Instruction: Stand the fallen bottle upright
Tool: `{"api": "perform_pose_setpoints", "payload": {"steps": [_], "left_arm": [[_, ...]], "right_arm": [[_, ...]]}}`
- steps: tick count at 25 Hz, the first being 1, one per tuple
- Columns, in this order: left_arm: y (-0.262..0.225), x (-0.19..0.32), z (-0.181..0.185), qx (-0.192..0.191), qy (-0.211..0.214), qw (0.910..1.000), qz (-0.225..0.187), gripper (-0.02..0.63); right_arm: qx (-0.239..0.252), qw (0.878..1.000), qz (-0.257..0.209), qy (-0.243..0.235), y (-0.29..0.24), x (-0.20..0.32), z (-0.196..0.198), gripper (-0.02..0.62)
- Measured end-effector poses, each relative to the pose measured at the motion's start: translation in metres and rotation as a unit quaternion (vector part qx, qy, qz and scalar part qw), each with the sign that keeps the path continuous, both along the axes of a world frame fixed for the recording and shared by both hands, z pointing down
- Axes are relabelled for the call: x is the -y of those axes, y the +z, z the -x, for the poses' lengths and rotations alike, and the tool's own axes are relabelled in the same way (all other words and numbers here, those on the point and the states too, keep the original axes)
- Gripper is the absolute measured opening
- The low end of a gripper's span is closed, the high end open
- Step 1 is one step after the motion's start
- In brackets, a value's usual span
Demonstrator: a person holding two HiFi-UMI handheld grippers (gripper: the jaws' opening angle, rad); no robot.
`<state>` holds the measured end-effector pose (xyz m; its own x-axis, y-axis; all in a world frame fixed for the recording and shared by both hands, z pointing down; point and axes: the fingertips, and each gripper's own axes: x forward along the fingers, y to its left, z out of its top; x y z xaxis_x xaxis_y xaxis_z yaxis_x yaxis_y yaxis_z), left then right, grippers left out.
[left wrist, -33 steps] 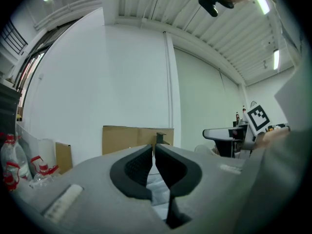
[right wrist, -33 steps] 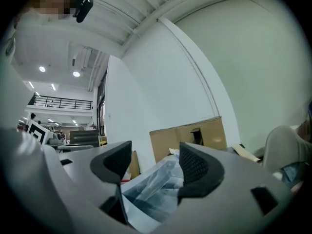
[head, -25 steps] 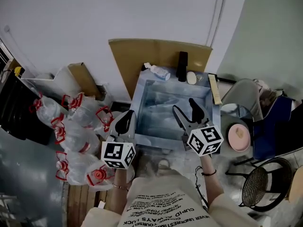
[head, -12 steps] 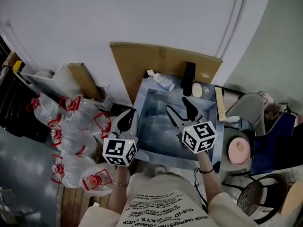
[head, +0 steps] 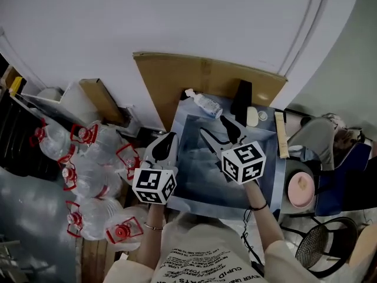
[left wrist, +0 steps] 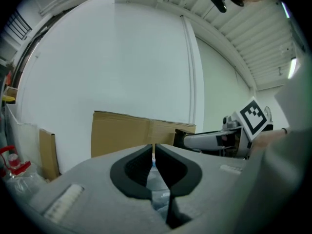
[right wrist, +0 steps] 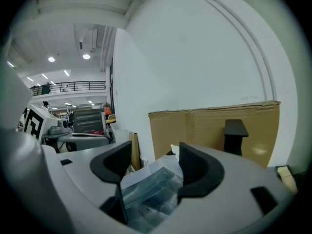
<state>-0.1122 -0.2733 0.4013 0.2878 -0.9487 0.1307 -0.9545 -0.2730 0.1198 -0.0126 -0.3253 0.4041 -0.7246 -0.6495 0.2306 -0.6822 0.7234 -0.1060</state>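
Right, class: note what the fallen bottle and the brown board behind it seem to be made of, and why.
The bottle looks like clear glossy plastic: see-through body, white cap. The brown board is likely matte cardboard: flat tan face, fold crease.

Left gripper (left wrist: 154, 150) jaws sit almost together, only a thin slit between. Beyond, cardboard (left wrist: 122, 130) leans on a wall (left wrist: 122, 57); a red-capped jug (left wrist: 12, 165) sits far left.

Tabletop (head: 203, 173) centre bare, my approach open; at far edge black stand (head: 242, 96) and cardboard (head: 177, 78) crowd the fallen bottle (head: 206, 104).
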Motion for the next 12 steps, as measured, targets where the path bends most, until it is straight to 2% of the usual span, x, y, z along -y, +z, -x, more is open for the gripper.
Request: {"api": "perform_pose_setpoints", "payload": {"steps": [12], "left_arm": [[0.030, 0.060, 0.025, -0.031, 0.024, 0.9982, 0.044, 0.032]], "right_arm": [[-0.068, 0.997, 0.025, 0.011, 0.026, 0.067, 0.050, 0.291]]}}
